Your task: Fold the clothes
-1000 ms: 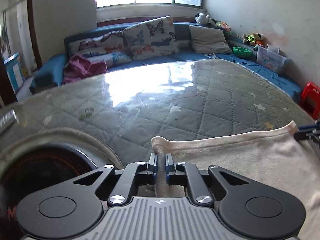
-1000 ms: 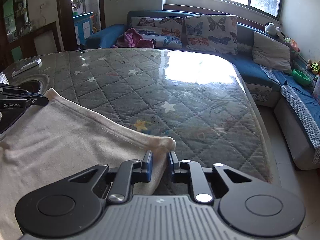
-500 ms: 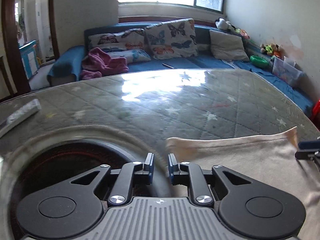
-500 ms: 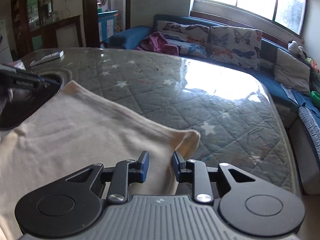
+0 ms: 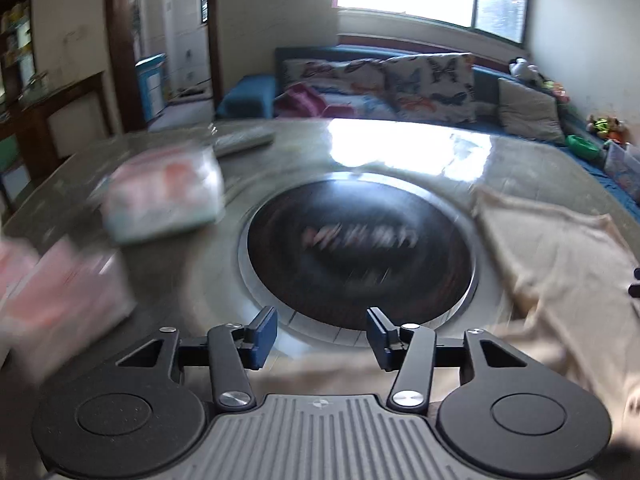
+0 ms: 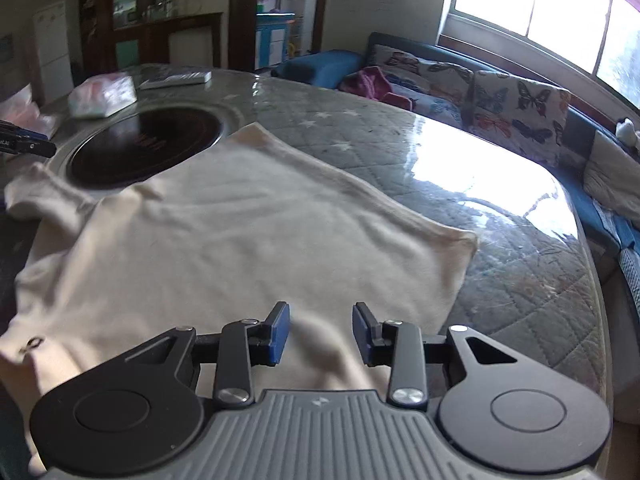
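Both grippers are seen with jaws apart, nothing held. The left gripper (image 5: 322, 334) is hung above the table (image 6: 520, 280), its blue pads (image 5: 262, 336) spread wide over the near rim of a dark round inset (image 5: 360, 252) ringed in metal. The left view is motion-blurred.

The cream shirt (image 6: 248, 248) is laid flat on the quilted, glass-topped table, mostly to the right of the inset, with its far left corner overlapping the inset's rim. A sleeve (image 6: 44, 196) is seen sticking out at the left edge, crumpled. In the left view the shirt (image 5: 560, 264) is spread at right and runs under the gripper body.

The right gripper (image 6: 320, 334) is positioned over the near part of the shirt, pads (image 6: 278, 334) open above a raised fold of cloth; contact cannot be told.

Two plastic packs (image 5: 164, 196) and a remote (image 5: 244, 142) are seen at the table's far left. A blue sofa (image 6: 500, 92) with butterfly cushions (image 6: 520, 108) and a pink cloth (image 6: 368, 82) is set behind, under the window (image 6: 540, 12).
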Demonstrator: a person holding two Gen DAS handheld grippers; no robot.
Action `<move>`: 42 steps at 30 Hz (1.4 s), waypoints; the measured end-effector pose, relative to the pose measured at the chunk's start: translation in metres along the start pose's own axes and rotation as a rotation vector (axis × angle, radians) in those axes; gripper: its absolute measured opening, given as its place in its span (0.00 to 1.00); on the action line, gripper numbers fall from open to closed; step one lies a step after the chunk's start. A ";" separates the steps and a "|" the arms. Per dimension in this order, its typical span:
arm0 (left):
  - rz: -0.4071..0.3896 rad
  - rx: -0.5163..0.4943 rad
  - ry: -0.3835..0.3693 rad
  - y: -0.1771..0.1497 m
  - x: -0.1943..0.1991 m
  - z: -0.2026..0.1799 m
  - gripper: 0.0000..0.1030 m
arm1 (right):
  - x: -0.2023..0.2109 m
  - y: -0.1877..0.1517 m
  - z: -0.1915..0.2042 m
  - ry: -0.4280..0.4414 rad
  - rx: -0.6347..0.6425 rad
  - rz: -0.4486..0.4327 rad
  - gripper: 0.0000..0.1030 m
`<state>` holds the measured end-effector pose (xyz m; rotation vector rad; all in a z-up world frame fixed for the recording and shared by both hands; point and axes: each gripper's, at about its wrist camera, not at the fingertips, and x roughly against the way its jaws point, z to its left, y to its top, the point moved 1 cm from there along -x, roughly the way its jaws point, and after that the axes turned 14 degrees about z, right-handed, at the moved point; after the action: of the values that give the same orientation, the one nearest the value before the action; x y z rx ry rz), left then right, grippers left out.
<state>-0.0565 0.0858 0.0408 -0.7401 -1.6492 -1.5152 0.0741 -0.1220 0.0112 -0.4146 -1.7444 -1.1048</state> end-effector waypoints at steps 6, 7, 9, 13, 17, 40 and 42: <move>0.031 0.063 0.041 -0.041 0.009 0.026 0.56 | 0.010 -0.017 0.026 0.018 0.026 0.012 0.38; 0.037 0.073 0.034 -0.044 0.006 0.029 0.56 | 0.011 -0.019 0.027 0.015 0.026 0.012 0.38; 0.021 0.074 0.027 -0.045 0.004 0.029 0.54 | 0.012 -0.021 0.029 0.011 0.024 0.012 0.39; -0.006 0.032 0.004 -0.043 0.001 0.025 0.22 | 0.014 -0.023 0.030 0.001 0.007 0.015 0.39; -0.050 -0.030 0.033 -0.025 0.000 0.017 0.07 | 0.014 -0.023 0.031 -0.006 -0.004 0.015 0.39; -0.031 0.109 0.082 -0.001 -0.004 0.028 0.36 | 0.038 -0.010 0.064 0.108 0.090 -0.043 0.40; -0.013 0.146 0.054 -0.007 -0.003 0.032 0.36 | 0.043 -0.004 0.085 0.164 0.169 -0.057 0.39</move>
<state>-0.0658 0.1163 0.0344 -0.6062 -1.7067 -1.3938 0.0048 -0.0628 0.0385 -0.1657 -1.6964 -0.9931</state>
